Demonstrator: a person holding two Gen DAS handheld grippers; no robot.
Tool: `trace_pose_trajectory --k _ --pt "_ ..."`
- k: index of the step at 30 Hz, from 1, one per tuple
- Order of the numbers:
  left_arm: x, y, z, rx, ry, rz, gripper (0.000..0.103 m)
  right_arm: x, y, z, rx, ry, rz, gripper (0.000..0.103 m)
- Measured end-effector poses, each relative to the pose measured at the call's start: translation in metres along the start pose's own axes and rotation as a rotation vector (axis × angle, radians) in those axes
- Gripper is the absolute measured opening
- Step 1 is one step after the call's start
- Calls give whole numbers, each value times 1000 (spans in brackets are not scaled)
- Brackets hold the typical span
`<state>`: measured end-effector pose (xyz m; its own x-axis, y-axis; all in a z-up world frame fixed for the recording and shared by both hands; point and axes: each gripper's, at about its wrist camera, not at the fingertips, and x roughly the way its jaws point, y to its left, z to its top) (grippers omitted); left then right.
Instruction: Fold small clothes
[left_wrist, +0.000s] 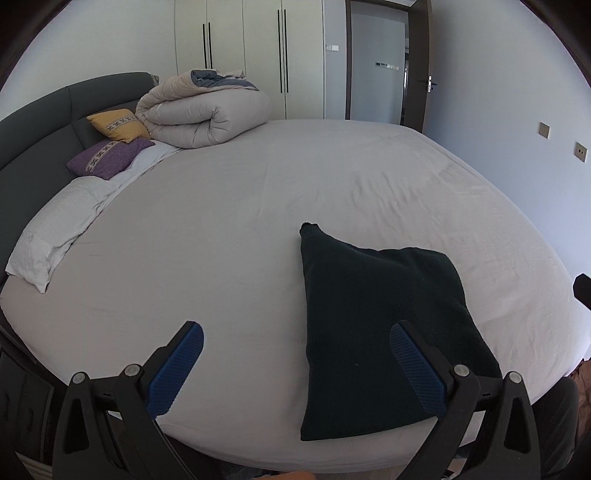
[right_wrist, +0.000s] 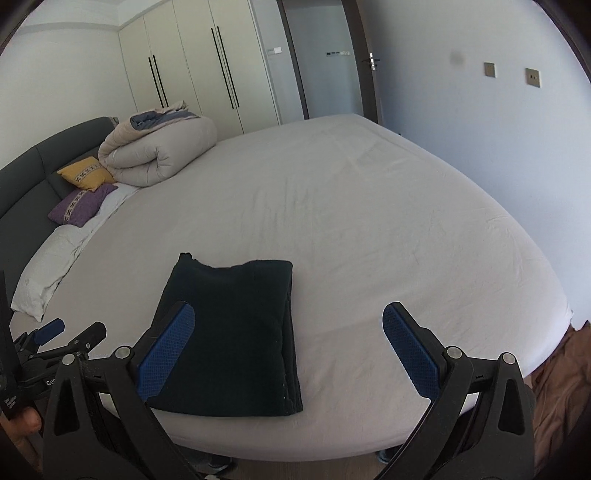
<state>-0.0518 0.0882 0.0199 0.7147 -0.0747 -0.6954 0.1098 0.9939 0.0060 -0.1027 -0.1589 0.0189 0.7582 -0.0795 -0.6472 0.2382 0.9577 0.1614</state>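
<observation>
1. Bedroom setting: a wide bed with a pale grey fitted sheet (left_wrist: 258, 192) fills both views, with cream wardrobe doors with long black handles (left_wrist: 245, 48) and an open dark-framed doorway (left_wrist: 376, 62) behind it.
2. At the dark grey padded headboard (left_wrist: 33, 136) lie a rolled beige duvet (left_wrist: 207, 110), a yellow patterned cushion (left_wrist: 118, 125), a purple patterned cushion (left_wrist: 107, 158) and a white pillow (left_wrist: 51, 236).
3. A folded dark green knitted garment (right_wrist: 232, 332) lies flat on the sheet near the bed's front edge, a small corner sticking out at its far left.
4. Left tongs (left_wrist: 295, 365) are spread wide, holding nothing; the right finger overlaps the garment in view, contact unclear.
5. Right tongs (right_wrist: 288, 350) are likewise spread and empty, the left finger overlapping the garment's left edge in view.
</observation>
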Motion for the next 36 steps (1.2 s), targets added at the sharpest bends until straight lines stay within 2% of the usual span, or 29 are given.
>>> trace_pose_trajectory --k 6,9,10,20,36 --pt "5 -9 -7 38 15 0 103 42 12 -34 -68 64 -19 103" --pt "8 -10 -11 19 38 -39 103 46 22 -43 -77 80 -15 103" --pt "9 -11 -12 16 48 -48 103 32 27 -37 -82 80 -19 103" --pt "13 -16 -17 3 79 -59 103 8 30 -25 -97 91 -39 103" --pt "19 -15 -21 -5 100 -53 103 5 41 -22 -108 99 -41 103"
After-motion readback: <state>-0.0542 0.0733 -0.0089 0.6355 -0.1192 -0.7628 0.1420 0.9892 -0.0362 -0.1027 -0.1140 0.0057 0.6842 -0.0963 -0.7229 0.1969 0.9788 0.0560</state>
